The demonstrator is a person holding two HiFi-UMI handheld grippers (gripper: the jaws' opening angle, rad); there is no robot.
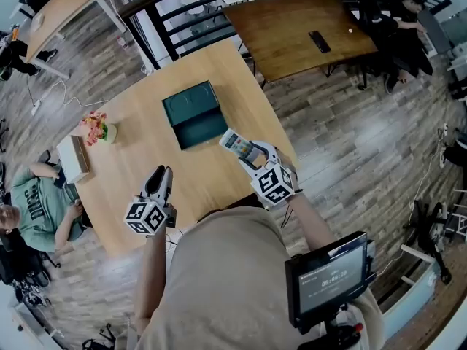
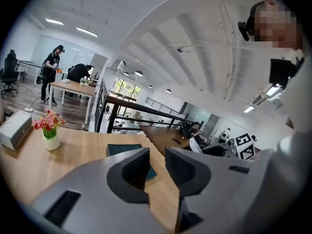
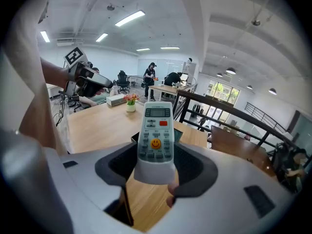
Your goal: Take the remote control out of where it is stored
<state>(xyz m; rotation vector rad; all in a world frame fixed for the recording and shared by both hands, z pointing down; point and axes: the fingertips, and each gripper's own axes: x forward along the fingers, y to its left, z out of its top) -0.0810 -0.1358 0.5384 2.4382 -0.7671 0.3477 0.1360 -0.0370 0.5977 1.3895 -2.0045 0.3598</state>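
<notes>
We see bright, even light from long white ceiling strip lamps point(image 3: 129, 18); shadows are soft. Both gripper views bulge strongly, black at every frame corner.

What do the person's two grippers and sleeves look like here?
Both the left gripper and right gripper have smooth light-grey moulded jaws lined with dark ribbed pads. Each carries a cube of black-and-white square markers. The person wears a beige top; forearms are unsleeved.
</notes>
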